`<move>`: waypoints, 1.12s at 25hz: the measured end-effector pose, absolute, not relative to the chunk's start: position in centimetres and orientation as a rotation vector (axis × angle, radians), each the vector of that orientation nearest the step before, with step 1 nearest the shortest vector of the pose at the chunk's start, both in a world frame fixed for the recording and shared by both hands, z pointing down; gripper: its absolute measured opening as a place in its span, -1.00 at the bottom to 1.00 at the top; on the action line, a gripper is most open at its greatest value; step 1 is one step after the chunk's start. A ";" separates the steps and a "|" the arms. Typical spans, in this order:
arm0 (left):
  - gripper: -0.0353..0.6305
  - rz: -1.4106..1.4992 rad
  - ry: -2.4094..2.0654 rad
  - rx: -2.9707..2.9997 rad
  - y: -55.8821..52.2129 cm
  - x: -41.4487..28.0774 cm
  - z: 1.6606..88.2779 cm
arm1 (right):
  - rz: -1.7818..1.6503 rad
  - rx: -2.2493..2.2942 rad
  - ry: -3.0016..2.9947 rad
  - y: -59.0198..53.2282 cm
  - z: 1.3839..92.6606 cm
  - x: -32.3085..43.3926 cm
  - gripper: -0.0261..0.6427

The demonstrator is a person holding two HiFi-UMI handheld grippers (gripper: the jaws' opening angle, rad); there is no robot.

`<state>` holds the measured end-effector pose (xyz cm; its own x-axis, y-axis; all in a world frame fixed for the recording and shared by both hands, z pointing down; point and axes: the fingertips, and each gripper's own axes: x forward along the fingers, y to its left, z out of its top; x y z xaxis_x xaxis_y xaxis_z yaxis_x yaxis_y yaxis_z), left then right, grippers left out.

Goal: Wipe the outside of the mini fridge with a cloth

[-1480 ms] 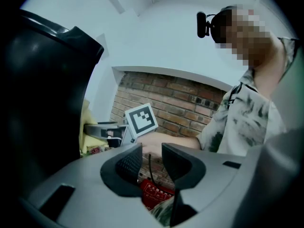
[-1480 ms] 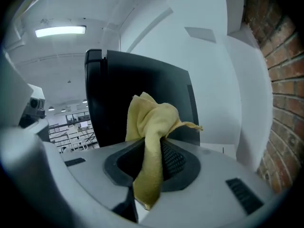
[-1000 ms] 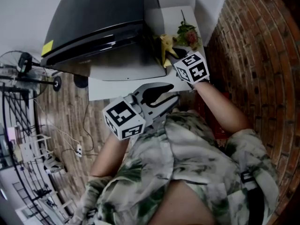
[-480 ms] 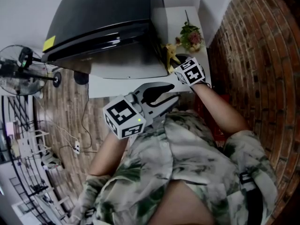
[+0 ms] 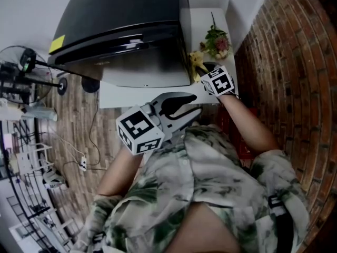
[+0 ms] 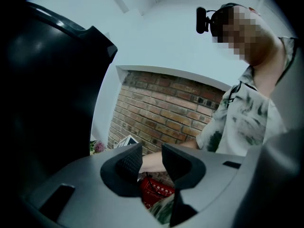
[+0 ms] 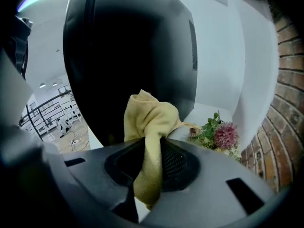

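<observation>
Holding: the right gripper has its jaws clamped on a yellow cloth, which bunches above them and hangs below.
Idle tool: the left gripper sits close to the person's chest, jaws a narrow gap apart with nothing between them.
Fridge: the black mini fridge fills the head view toward 11 o'clock, standing on a white counter.
Cloth position: the cloth is at the fridge's near right corner, about 1 o'clock from the frame's centre. Whether it touches the side wall cannot be told.
Nearby: a bunch of flowers lies close by, at 12 o'clock from the right gripper.
Doing it well: the bunched cloth probably needs pressing flat against the dark side panel, with strokes kept clear of the flowers.
Change: compared with a second ago, the whole head view has drifted, so the fridge lies a little further right. Both grippers stay roughly where they were.
</observation>
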<state>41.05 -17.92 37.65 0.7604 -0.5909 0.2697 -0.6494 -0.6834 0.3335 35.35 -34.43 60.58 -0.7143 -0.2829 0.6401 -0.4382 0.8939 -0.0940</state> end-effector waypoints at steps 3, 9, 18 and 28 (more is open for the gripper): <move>-0.48 0.185 -0.928 2.547 -17.7 40.3 37.8 | 0.323 0.565 -2.437 -34.9 59.1 35.8 -0.64; -0.48 0.157 -0.888 2.573 -17.4 38.3 37.6 | 0.309 0.671 -2.490 -35.7 54.7 36.6 -0.64; -0.48 0.124 -0.716 2.634 -15.5 33.1 37.4 | 0.294 0.905 -2.476 -35.0 48.7 37.9 -0.64; -0.48 0.125 -0.524 2.711 -10.4 24.3 36.9 | 0.249 1.389 -2.410 -29.9 38.2 40.0 -0.64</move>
